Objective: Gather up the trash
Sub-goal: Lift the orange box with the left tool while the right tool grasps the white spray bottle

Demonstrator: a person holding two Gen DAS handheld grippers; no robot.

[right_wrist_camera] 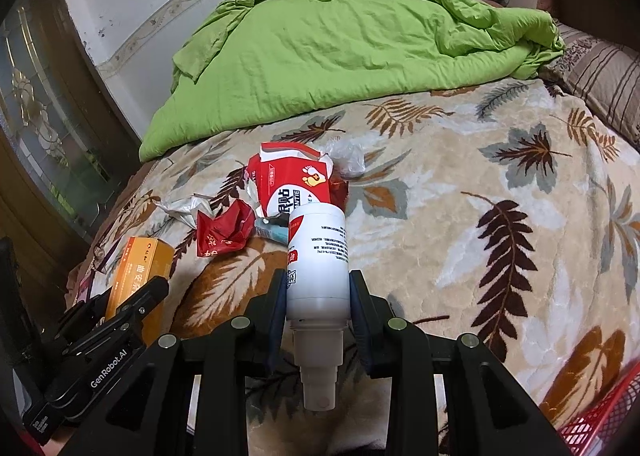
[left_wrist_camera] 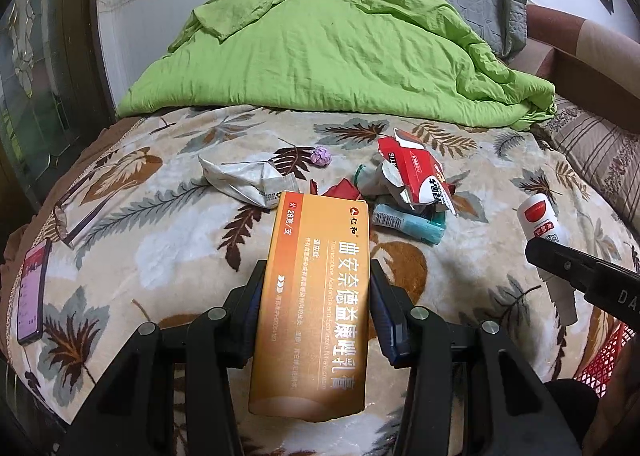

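My left gripper (left_wrist_camera: 318, 280) is shut on an orange medicine box (left_wrist_camera: 316, 296) and holds it over the leaf-patterned blanket; the box also shows in the right wrist view (right_wrist_camera: 138, 276). My right gripper (right_wrist_camera: 318, 288) is shut on a white spray bottle (right_wrist_camera: 318, 260), nozzle toward the camera; the bottle also shows at the right of the left wrist view (left_wrist_camera: 540, 220). Trash lies ahead on the blanket: a torn red-and-white carton (left_wrist_camera: 416, 172) (right_wrist_camera: 292, 180), a crumpled red wrapper (right_wrist_camera: 224, 232), a white wrapper (left_wrist_camera: 244, 180), a teal tube (left_wrist_camera: 408, 222) and a small purple paper ball (left_wrist_camera: 321, 156).
A red mesh basket (right_wrist_camera: 604, 420) sits at the lower right, also in the left wrist view (left_wrist_camera: 600, 356). A phone (left_wrist_camera: 32, 292) and glasses (left_wrist_camera: 76, 216) lie at the blanket's left edge. A green quilt (left_wrist_camera: 340, 52) is heaped behind the trash.
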